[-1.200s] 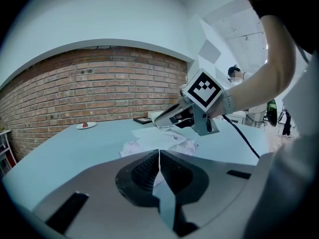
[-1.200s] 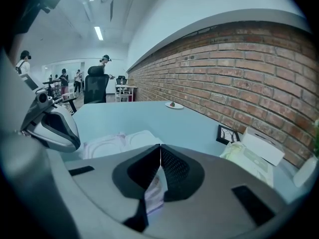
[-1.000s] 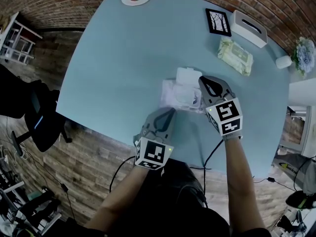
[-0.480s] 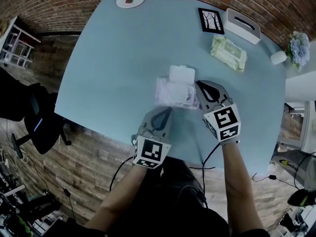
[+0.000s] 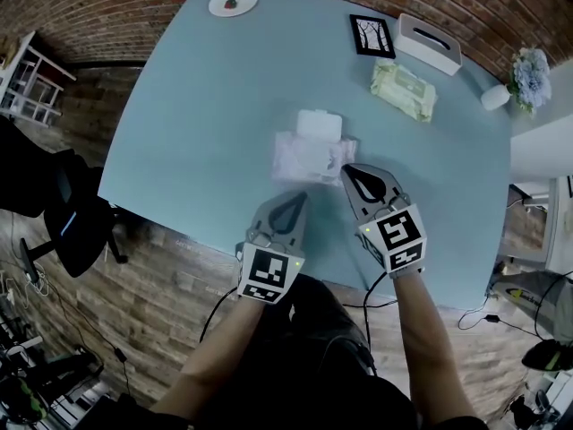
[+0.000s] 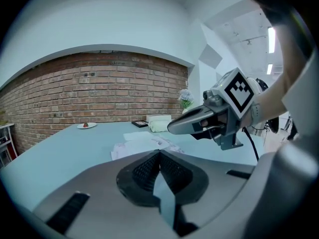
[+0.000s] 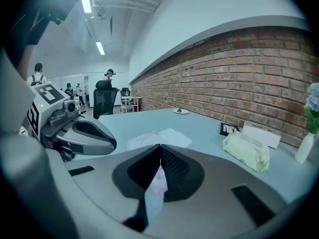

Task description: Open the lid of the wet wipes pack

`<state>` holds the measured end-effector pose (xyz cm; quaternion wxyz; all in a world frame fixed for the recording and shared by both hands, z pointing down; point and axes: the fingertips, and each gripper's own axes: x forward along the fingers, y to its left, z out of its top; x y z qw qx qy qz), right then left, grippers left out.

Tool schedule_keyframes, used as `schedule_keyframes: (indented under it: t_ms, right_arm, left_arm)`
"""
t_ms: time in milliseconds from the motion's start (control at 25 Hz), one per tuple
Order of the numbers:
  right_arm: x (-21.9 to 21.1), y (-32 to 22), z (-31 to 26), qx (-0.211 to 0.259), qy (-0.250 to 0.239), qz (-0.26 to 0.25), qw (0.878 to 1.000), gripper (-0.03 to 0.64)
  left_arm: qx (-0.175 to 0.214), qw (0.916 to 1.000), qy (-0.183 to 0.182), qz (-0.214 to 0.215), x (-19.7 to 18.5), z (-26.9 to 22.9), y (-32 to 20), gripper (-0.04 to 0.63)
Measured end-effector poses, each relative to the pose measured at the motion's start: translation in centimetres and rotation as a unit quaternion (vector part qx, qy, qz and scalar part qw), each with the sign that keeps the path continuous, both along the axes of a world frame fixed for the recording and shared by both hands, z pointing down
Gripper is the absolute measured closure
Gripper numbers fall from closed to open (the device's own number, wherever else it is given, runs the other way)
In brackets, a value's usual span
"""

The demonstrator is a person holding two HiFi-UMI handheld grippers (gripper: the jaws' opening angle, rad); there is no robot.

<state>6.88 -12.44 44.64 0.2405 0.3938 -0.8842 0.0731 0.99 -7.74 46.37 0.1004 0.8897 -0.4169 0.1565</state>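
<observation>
The white wet wipes pack point(image 5: 307, 157) lies mid-table with its lid point(image 5: 319, 124) flipped open toward the far side. My right gripper point(image 5: 346, 169) is shut and empty, its tip just off the pack's near right corner. Nearer the table's front edge, my left gripper point(image 5: 302, 197) is shut too, with nothing between its pads and a gap to the pack. In the left gripper view the closed jaws point(image 6: 159, 152) point at the pack point(image 6: 140, 144), and the right gripper point(image 6: 199, 124) crosses at the right. The right gripper view shows its closed jaws point(image 7: 160, 146) below the pack point(image 7: 157, 138).
A green wipes pack point(image 5: 404, 90), a white tissue box point(image 5: 428, 43) and a black picture frame point(image 5: 372, 35) lie at the far right. A plate with a strawberry point(image 5: 232, 3) is at the far edge, flowers point(image 5: 524, 74) at the right corner, a dark chair point(image 5: 63, 213) left of the table.
Both grippers have drawn back toward the table's front edge. The right one has left the pack's opening. The lid stays flipped open.
</observation>
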Motion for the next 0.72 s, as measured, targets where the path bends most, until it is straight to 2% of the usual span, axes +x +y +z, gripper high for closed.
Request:
schedule_keyframes:
  t_ms: [280, 720]
  right_arm:
    - [0.0, 3.8, -1.2, -0.001, -0.028, -0.01, 1.0, 0.597]
    - [-0.2, 9.3, -4.1, 0.008, -0.068, -0.043, 0.997, 0.597]
  left_arm:
    - [0.021, 0.9993, 0.031, -0.007, 0.8, -2.0, 2.0, 0.584]
    - [0.041, 0.9941, 0.09, -0.044, 1.0, -5.7, 4.3, 0.584]
